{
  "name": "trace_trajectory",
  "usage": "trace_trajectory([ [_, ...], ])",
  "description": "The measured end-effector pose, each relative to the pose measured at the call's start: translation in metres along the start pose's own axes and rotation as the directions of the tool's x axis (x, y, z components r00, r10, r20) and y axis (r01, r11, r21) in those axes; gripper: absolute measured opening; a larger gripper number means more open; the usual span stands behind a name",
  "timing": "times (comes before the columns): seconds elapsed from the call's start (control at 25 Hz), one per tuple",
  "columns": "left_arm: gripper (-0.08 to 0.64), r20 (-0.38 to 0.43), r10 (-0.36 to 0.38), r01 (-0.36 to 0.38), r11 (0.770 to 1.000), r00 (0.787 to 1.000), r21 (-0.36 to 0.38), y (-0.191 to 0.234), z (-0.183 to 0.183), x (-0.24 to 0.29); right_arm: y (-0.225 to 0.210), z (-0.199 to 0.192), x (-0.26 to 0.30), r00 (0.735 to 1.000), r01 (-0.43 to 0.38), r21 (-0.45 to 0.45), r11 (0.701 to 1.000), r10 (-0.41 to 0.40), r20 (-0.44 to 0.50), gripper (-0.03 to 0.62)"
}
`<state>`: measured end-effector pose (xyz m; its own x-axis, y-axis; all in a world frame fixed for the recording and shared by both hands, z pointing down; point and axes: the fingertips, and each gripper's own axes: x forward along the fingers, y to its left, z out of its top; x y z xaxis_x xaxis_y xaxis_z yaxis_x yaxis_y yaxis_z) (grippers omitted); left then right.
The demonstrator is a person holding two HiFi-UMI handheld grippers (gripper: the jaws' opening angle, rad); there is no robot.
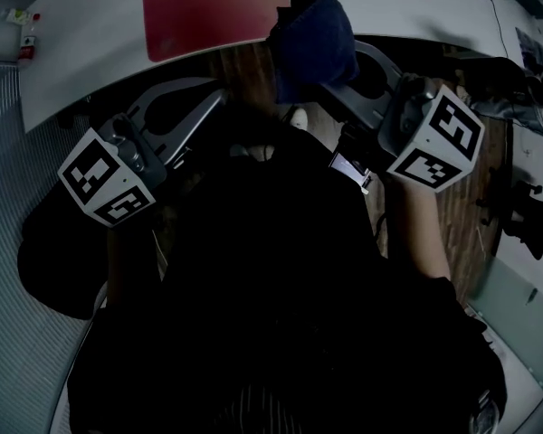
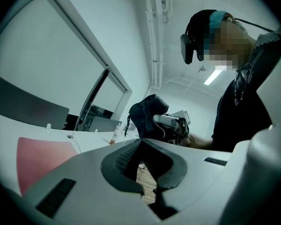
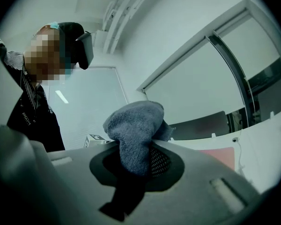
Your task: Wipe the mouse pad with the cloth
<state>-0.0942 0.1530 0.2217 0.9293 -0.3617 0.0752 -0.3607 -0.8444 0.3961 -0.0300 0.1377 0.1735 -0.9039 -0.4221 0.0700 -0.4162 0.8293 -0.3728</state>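
The left hand-held gripper (image 1: 213,99), lower left, is closed on nothing. The right hand-held gripper (image 1: 330,87) clamps the bunched blue cloth (image 1: 312,39) at the tabletop (image 1: 90,34) edge. Beyond, upper centre, lies the red mouse pad (image 1: 213,7). The cloth is not on it, so the wiping is judged not yet begun.

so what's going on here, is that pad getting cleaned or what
Not yet, by the look of it. A person holds a gripper in each hand at the edge of the white table. The right gripper is clamped on a bunched blue cloth, held up near the corner of the red mouse pad rather than pressed flat on it. The left gripper is shut with nothing in it and hangs short of the table.
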Motion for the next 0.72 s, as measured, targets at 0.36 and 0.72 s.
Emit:
trace_trajectory([
  [0.36, 0.008, -0.012, 0.086, -0.086, 0.996, 0.996, -0.014, 0.025, 0.011, 0.032, -0.054, 0.016, 0.005, 0.992, -0.124, 0.005, 0.992, 0.124, -0.012, 0.067],
  [0.72, 0.008, -0.014, 0.196, -0.196, 0.980, 0.980, 0.007, 0.070, 0.049, 0.097, -0.139, 0.063, 0.009, 0.971, -0.240, -0.006, 0.971, 0.240, -0.006, 0.067],
])
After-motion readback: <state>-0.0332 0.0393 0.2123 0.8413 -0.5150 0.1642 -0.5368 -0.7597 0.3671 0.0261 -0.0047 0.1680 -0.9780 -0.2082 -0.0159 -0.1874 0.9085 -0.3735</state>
